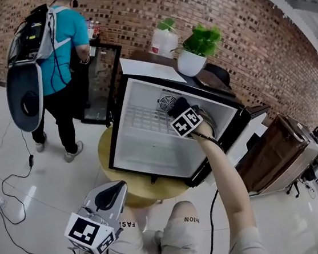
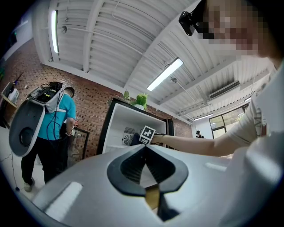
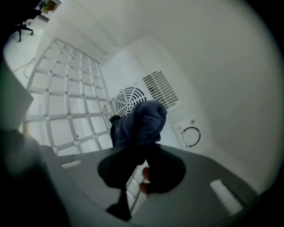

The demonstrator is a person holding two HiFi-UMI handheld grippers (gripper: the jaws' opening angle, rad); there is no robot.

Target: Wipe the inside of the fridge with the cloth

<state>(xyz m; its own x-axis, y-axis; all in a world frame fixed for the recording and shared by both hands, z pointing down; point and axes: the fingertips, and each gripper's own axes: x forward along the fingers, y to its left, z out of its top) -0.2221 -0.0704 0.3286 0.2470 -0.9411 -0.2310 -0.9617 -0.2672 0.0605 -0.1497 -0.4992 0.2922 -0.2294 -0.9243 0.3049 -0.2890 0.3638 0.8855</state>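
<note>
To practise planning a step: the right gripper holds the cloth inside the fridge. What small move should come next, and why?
Probably press the cloth onto the back wall beside the fan grille and sweep sideways: the right gripper is shut on it, bunched, pointing at that wall; contact can't be confirmed.

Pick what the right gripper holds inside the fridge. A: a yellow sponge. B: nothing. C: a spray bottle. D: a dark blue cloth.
D: the right gripper is shut on a bunched dark blue cloth, held before the round vent on the back wall of the fridge.
</note>
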